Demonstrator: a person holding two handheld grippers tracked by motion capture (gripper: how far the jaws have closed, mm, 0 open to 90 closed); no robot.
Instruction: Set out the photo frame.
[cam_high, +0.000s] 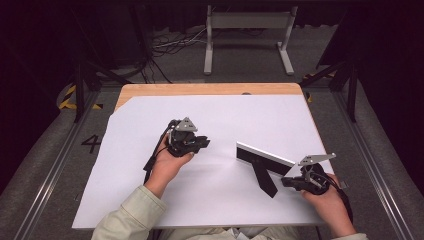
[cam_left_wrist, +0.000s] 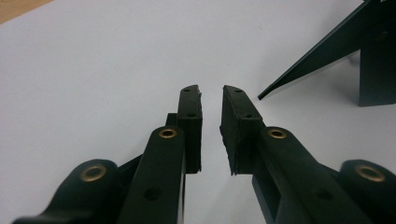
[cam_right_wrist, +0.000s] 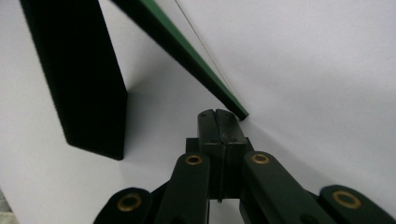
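A flat black picture frame with a white front face and a black fold-out back leg (cam_high: 263, 161) stands tilted on the white sheet (cam_high: 150, 200) that covers the wooden counter (cam_high: 200, 89), right of the middle and toward the near edge. Its leg reaches down toward the person's side and rests on the sheet.

The right gripper (cam_high: 289, 182), held in the right hand (cam_high: 327, 200), sits low beside the frame's near right end. In the right gripper view its fingers (cam_right_wrist: 217, 122) are pressed flat together with nothing between them, their tips just beside the frame's lower corner (cam_right_wrist: 240, 112); whether they touch it I cannot tell. The leg (cam_right_wrist: 79, 79) stands to their left.

The left gripper (cam_high: 202, 144), in the left hand (cam_high: 167, 167), lies well apart from the frame, near the sheet's middle. Its fingers (cam_left_wrist: 190, 112) stand parted by a narrow gap, holding nothing, with bare sheet beneath; the frame (cam_left_wrist: 327, 51) shows far off at the upper right
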